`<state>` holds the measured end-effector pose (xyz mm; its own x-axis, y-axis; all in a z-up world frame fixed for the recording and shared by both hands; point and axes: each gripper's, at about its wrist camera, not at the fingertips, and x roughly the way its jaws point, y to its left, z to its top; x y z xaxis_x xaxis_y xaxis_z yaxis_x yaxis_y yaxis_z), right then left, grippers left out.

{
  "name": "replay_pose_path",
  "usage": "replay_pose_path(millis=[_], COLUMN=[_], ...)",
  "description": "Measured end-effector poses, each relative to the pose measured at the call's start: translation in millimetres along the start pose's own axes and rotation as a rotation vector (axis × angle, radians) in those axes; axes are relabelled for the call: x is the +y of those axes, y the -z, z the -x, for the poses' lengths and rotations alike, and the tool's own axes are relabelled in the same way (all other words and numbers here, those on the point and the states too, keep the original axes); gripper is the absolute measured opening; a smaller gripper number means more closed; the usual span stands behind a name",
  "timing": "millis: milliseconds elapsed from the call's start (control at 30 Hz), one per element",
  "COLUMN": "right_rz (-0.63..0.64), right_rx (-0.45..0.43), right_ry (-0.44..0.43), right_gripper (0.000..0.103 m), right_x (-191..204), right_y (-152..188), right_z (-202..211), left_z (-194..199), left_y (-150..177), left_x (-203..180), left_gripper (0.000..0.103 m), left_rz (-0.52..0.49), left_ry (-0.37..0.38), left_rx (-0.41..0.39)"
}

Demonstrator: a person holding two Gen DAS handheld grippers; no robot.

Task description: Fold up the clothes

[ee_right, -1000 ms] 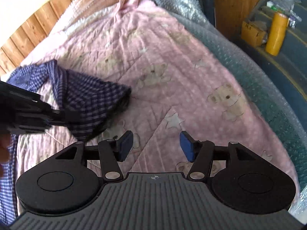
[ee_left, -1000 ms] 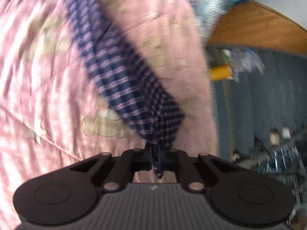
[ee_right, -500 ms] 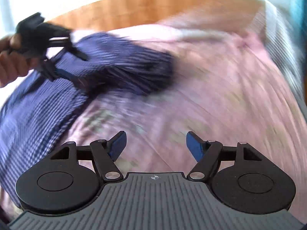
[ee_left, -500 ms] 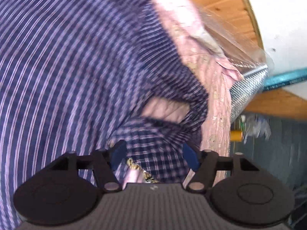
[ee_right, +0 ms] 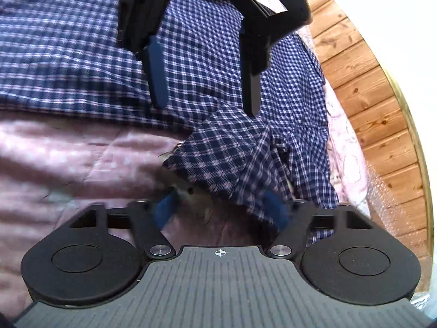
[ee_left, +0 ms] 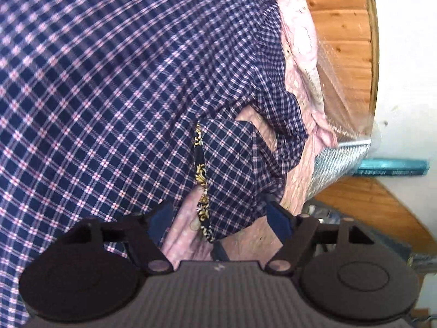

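Note:
A navy checked shirt [ee_left: 109, 82] lies spread on a pink quilt [ee_left: 183, 218]. Its cuff, with a gold patterned lining [ee_left: 200, 169], lies folded over near the shirt's edge. My left gripper [ee_left: 218, 218] is open, its blue pads either side of the cuff's tip, gripping nothing. In the right wrist view the left gripper [ee_right: 204, 104] hangs open over the shirt [ee_right: 68, 54]. My right gripper [ee_right: 221, 210] is open just above the quilt [ee_right: 68, 158], and the sleeve end [ee_right: 232, 158] lies at its right pad.
A wooden plank wall [ee_right: 377, 109] borders the bed on the right. Bubble wrap [ee_left: 336, 161] and a teal roll [ee_left: 393, 166] lie beyond the quilt's edge. Clutter sits on the floor past the left gripper's right side.
My left gripper let go of the sleeve it was shut on and laid it on the shirt. My right gripper swung over to the sleeve end, close under the left gripper.

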<state>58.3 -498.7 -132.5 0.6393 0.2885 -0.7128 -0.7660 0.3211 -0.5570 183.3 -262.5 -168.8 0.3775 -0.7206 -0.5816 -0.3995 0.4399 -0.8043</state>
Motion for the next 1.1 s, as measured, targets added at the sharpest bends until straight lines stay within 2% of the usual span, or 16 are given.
replay_pose_path(millis=[33, 100, 267, 333, 400, 433, 500, 600, 667, 733, 800, 833, 900, 1000, 1067, 1100], right_rz=[-0.078, -0.233, -0.551, -0.640, -0.694, -0.708, -0.764, -0.915, -1.018, -1.121, -1.205, -1.235, -1.294, -1.331, -1.354, -1.360], right_rx=[-0.012, -0.036, -0.128, -0.158, -0.156, -0.142, -0.136, -0.114, -0.090, -0.065, -0.030, -0.009, 0.033, 0.103, 0.141, 0.154], right_ry=[-0.008, -0.024, -0.062, -0.077, -0.091, -0.085, -0.041, -0.033, -0.057, -0.082, -0.094, -0.093, -0.092, -0.053, -0.036, -0.023], right_gripper=[0.016, 0.012, 0.009, 0.009, 0.010, 0.011, 0.029, 0.048, 0.050, 0.051, 0.056, 0.056, 0.056, 0.060, 0.061, 0.062], right_x=[-9, -26, -56, -64, -63, -61, -52, -37, -22, -6, 15, 25, 47, 86, 107, 116], right_y=[-2, -7, 0, 2, 5, 8, 14, 27, 33, 39, 38, 36, 32, 24, 15, 10], right_z=[2, 6, 28, 33, 35, 38, 44, 53, 58, 62, 62, 62, 63, 72, 76, 78], left_z=[1, 1, -7, -12, -14, -15, 10, 52, 83, 110, 103, 105, 124, 134, 158, 160], left_y=[0, 1, -7, -11, -15, -17, -17, -16, -11, -11, -51, -73, -96, -120, -118, -121], left_x=[0, -2, -17, -29, -47, -56, -97, -162, -204, -223, -214, -208, -209, -210, -227, -232], left_gripper=[0.077, 0.082, 0.084, 0.077, 0.013, 0.010, 0.010, 0.010, 0.010, 0.010, 0.010, 0.010, 0.010, 0.010, 0.010, 0.010], left_rz=[0.004, 0.007, -0.012, -0.048, -0.124, -0.162, -0.381, -0.729, -0.986, -1.216, -1.178, -1.114, -1.060, -1.059, -1.141, -1.188], left_ry=[0.014, 0.039, 0.095, 0.110, 0.093, 0.084, 0.036, -0.041, -0.104, -0.166, -0.320, -0.347, -0.256, -0.295, -0.195, -0.212], left_rx=[-0.008, -0.024, -0.048, -0.050, -0.047, -0.045, -0.082, -0.141, -0.196, -0.265, -0.225, -0.220, -0.239, -0.233, -0.277, -0.282])
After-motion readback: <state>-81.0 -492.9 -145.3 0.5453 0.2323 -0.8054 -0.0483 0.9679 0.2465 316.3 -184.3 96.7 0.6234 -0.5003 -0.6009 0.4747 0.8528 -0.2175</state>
